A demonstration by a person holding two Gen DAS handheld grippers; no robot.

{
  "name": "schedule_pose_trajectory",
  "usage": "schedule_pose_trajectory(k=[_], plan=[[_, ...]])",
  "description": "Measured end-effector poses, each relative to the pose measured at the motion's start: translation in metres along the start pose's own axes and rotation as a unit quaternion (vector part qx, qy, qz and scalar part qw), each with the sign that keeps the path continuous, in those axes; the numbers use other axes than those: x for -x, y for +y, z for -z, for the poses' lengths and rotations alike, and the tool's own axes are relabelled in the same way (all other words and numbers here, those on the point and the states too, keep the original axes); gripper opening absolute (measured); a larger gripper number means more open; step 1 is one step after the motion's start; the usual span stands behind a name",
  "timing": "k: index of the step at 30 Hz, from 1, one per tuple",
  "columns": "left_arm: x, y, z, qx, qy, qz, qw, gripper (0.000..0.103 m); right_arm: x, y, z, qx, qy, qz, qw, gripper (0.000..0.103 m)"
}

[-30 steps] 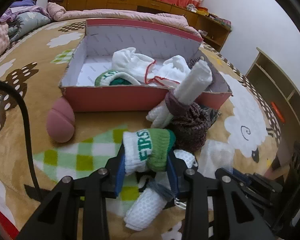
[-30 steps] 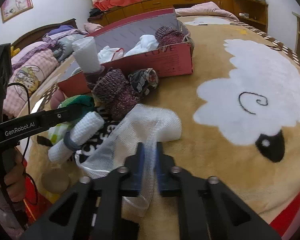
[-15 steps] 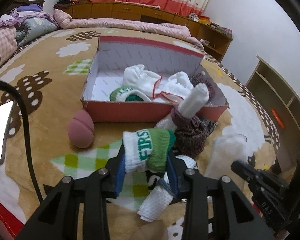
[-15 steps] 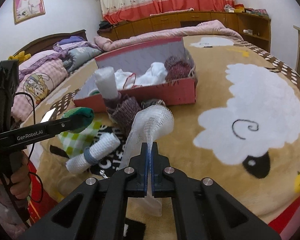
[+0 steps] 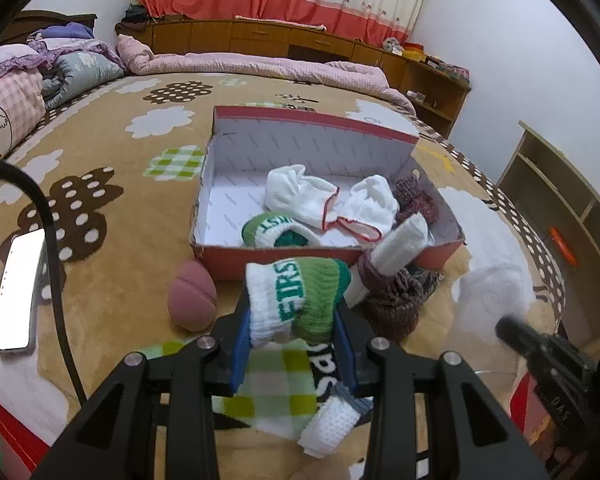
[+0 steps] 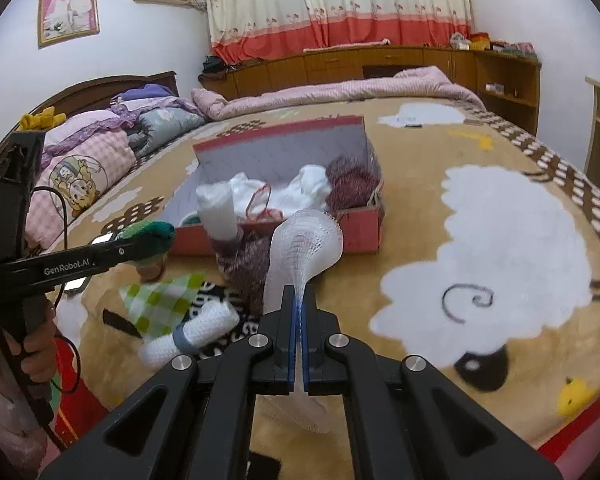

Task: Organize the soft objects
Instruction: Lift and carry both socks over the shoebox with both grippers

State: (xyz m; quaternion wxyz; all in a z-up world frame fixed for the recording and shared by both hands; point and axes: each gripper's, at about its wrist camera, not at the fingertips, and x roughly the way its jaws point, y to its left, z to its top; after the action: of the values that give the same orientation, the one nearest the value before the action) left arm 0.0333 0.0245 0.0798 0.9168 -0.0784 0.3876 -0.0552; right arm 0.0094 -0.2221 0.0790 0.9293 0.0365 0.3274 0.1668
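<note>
Left gripper (image 5: 294, 330) clamps a green-white sock (image 5: 296, 300); only the right view shows right gripper (image 6: 297, 326) pinching white mesh (image 6: 304, 248).

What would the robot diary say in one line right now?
left gripper: shut on green-white sock | right gripper: shut on white mesh sock | both lifted, short of red box

Both wrist views look low and close across the blanket, sharing the red box (image 5: 328, 258) (image 6: 360, 226).
</note>
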Motion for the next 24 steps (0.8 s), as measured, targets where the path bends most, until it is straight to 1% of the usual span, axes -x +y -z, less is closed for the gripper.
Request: schedule_pose_trajectory(k=[10,16,24], plan=[[0.002,0.001,-0.021,-0.012,-0.012,-0.009,0.9998,0.038,0.009,0.001,-0.032,0.031,-0.028,0.012,0.999,0.003],[0.002,0.004,-0.035,-0.014,-0.018,-0.015,0.9996,0.038,0.015,0.002,-0.056,0.047,-0.052,0.019,0.997,0.003],[-0.002,0.004,-0.055,-0.016,-0.018,-0.016,0.9996,0.038,0.006,0.002,-0.084,0.066,-0.069,0.035,0.995,0.003]])
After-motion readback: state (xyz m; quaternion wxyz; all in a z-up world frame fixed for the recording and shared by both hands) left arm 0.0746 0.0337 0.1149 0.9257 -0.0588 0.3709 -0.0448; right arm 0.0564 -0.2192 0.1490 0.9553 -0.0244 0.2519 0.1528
